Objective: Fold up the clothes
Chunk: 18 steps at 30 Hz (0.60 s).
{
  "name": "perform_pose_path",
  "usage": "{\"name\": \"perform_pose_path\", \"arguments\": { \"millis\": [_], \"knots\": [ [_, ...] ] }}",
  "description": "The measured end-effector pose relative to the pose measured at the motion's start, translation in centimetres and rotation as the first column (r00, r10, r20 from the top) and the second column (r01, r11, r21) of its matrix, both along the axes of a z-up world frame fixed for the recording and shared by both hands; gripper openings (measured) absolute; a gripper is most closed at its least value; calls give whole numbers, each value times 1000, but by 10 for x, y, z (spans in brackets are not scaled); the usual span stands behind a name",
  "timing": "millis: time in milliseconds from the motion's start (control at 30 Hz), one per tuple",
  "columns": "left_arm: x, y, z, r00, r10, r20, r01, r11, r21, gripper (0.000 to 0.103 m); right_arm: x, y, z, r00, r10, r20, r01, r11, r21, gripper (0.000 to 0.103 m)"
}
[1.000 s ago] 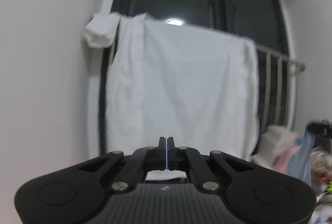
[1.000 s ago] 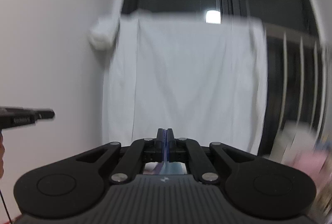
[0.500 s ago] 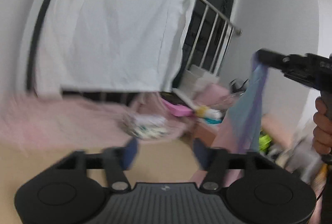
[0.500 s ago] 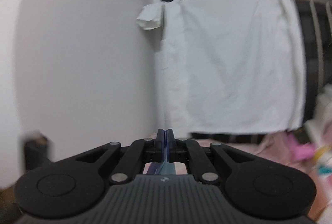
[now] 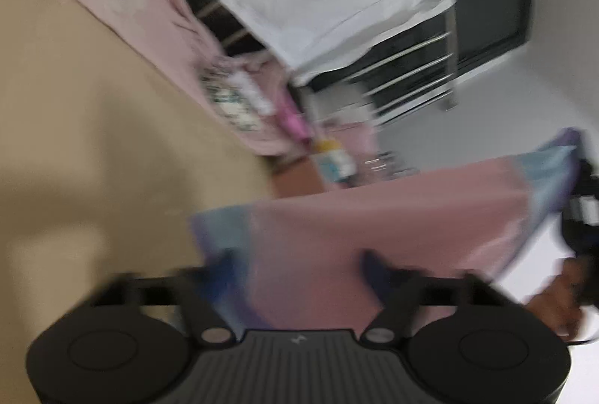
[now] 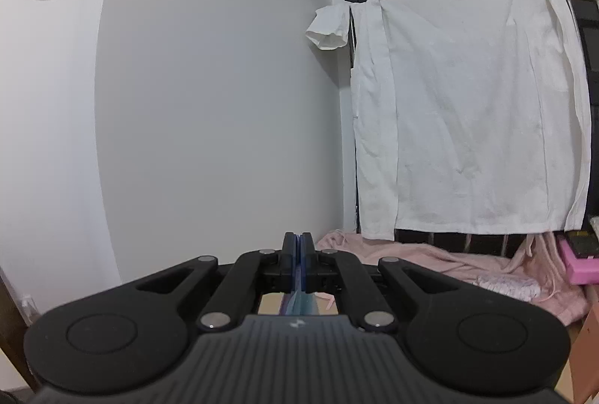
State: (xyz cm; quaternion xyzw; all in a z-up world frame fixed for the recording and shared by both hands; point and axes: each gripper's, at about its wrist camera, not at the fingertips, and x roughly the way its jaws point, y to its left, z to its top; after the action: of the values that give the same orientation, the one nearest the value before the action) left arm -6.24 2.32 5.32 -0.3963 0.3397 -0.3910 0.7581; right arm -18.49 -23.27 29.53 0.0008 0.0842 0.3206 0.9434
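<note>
My right gripper [image 6: 298, 256] is pinched tight on the pink garment [image 5: 393, 216]; left gripper [image 5: 299, 263] gapes wide, holding nothing.

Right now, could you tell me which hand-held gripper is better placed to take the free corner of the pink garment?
The left hand-held gripper, I'd judge. It is open, with the pink garment spread between its fingers. The right hand-held gripper is shut on the garment's blue edge, so it is occupied.

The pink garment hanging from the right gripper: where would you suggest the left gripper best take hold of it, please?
Probably the free blue-banded corner of the pink garment, approached from its loose outer edge. The right gripper already pinches the opposite end, and the left gripper is open, so the top edge could be drawn taut.
</note>
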Motion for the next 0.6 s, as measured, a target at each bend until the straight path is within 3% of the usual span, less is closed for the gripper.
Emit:
{"name": "perform_pose_path", "arguments": {
  "millis": [33, 67, 133, 233, 300, 367, 400, 533, 600],
  "knots": [
    [1, -2, -3, 1000, -12, 2, 12, 1000, -27, 7, 2, 1, -1, 1000, -3, -4, 3, 1000, -1, 2],
    [7, -2, 0, 1000, 21, 14, -21, 1000, -1, 0, 9, 2, -2, 1000, -23, -3, 23, 1000, -9, 2],
    [26, 2, 9, 995, 90, 47, -92, 995, 40, 0, 23, 3, -5, 998, -66, 0, 66, 998, -25, 2],
    [71, 10, 33, 977, 192, 97, -201, 975, 92, 0, 66, -5, -11, 977, -206, 44, 208, 977, -47, 2],
    [100, 3, 68, 954, 245, 174, -269, 954, 130, 0, 103, -11, -8, 950, -301, 90, 305, 951, -42, 2],
    [112, -2, 114, 919, 284, 273, -329, 934, 137, 0, 132, -11, 8, 954, -265, 141, 269, 963, -14, 2],
    [105, 1, 139, 904, 284, 320, -337, 933, 124, 0, 141, -4, 21, 940, -287, 183, 298, 954, -34, 2],
    [74, 12, 205, 831, 291, 475, -381, 918, 105, 1, 112, 12, 74, 905, -275, 324, 287, 958, 10, 2],
    [56, 17, 206, 823, 285, 492, -391, 912, 126, 6, 87, 17, 83, 887, -276, 370, 290, 957, 16, 2]
  ]
}}
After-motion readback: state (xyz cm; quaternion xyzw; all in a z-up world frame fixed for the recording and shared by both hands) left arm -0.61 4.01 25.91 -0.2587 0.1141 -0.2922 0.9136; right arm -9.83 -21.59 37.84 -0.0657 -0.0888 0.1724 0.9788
